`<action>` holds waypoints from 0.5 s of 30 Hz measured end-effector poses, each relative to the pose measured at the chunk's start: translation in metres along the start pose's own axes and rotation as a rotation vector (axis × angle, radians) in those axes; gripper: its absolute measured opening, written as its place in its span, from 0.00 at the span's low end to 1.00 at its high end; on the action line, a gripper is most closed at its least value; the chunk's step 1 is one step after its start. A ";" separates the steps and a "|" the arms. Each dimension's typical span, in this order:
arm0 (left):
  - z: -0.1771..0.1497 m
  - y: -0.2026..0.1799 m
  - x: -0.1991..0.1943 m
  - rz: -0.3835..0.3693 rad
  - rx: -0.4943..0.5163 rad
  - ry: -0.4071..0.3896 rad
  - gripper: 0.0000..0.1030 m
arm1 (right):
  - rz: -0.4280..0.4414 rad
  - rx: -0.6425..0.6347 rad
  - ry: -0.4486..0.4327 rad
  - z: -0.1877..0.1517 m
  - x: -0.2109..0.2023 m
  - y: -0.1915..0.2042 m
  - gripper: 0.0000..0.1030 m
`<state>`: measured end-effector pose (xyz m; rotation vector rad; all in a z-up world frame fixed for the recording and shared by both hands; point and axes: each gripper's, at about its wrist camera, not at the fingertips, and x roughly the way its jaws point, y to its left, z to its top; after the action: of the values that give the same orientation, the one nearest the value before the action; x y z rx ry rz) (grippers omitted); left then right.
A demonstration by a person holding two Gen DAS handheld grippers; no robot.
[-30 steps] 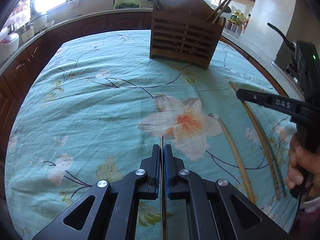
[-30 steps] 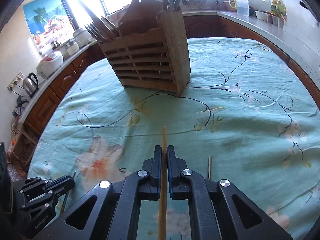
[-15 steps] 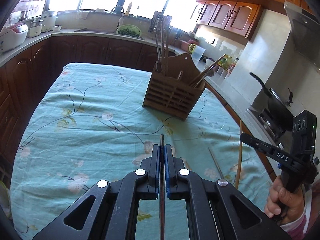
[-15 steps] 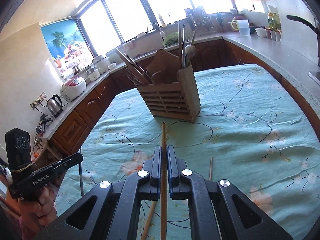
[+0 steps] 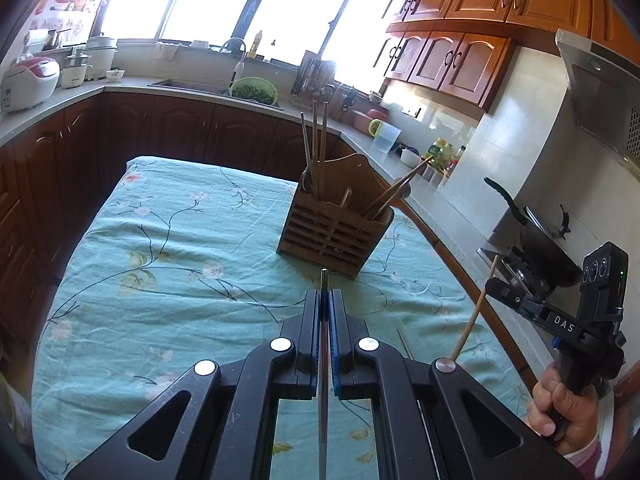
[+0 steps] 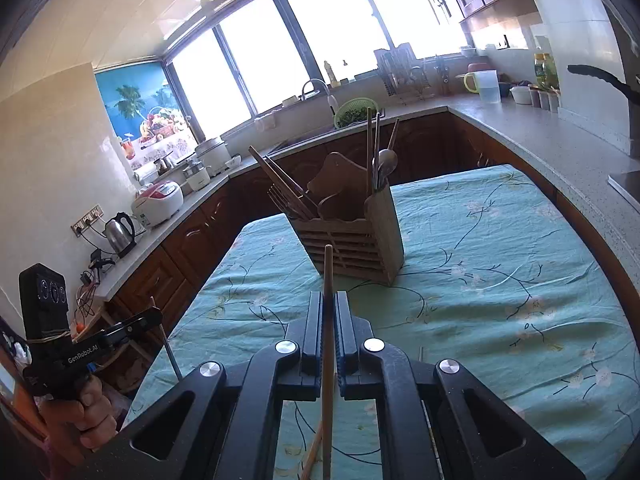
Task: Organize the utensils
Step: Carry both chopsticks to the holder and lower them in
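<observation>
Carry step: left gripper [image 5: 325,300] jaws clamped on metal chopstick [image 5: 323,360], right gripper [image 6: 328,304] jaws clamped on wooden chopstick [image 6: 328,320], both above tabletop [image 5: 160,280]; next, tip each upright into wooden holder [image 5: 334,232].

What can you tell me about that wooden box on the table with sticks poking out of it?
The wooden utensil holder is brown with slatted sides and a raised, curved back panel. It stands upright on the floral tablecloth, apart from both grippers. Its compartments hold chopsticks leaning outward on one side, and upright chopsticks with a spoon on the other.
</observation>
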<state>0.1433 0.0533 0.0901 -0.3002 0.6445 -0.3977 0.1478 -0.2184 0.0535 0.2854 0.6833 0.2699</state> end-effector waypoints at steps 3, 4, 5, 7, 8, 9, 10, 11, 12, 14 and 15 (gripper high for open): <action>0.005 -0.001 -0.001 -0.005 0.008 -0.018 0.03 | -0.001 -0.001 -0.011 0.003 -0.001 0.000 0.05; 0.006 -0.001 0.000 -0.004 0.011 -0.022 0.02 | -0.002 -0.002 -0.014 0.005 -0.002 0.000 0.05; 0.007 -0.001 0.000 -0.004 0.013 -0.025 0.03 | -0.002 -0.004 -0.017 0.005 -0.002 0.001 0.05; 0.009 -0.001 0.001 -0.006 0.014 -0.028 0.03 | 0.001 -0.002 -0.021 0.007 -0.003 0.000 0.05; 0.010 -0.001 0.002 -0.005 0.015 -0.029 0.03 | 0.001 -0.003 -0.024 0.008 -0.003 0.000 0.05; 0.010 -0.001 0.003 -0.004 0.016 -0.030 0.03 | 0.000 -0.003 -0.026 0.008 -0.003 0.000 0.05; 0.011 -0.001 0.003 -0.005 0.016 -0.031 0.02 | 0.002 -0.003 -0.027 0.008 -0.003 0.000 0.05; 0.012 -0.001 0.004 -0.005 0.016 -0.032 0.02 | 0.002 -0.004 -0.029 0.009 -0.003 0.000 0.05; 0.013 -0.001 0.005 -0.005 0.015 -0.034 0.02 | 0.002 -0.004 -0.032 0.010 -0.003 0.000 0.05; 0.016 -0.002 0.006 -0.005 0.016 -0.039 0.02 | 0.004 -0.004 -0.036 0.012 -0.004 -0.001 0.05; 0.018 -0.002 0.007 -0.005 0.016 -0.041 0.02 | 0.003 -0.005 -0.038 0.013 -0.004 0.000 0.05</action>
<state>0.1589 0.0510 0.1006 -0.2938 0.6004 -0.4008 0.1529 -0.2223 0.0654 0.2865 0.6443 0.2686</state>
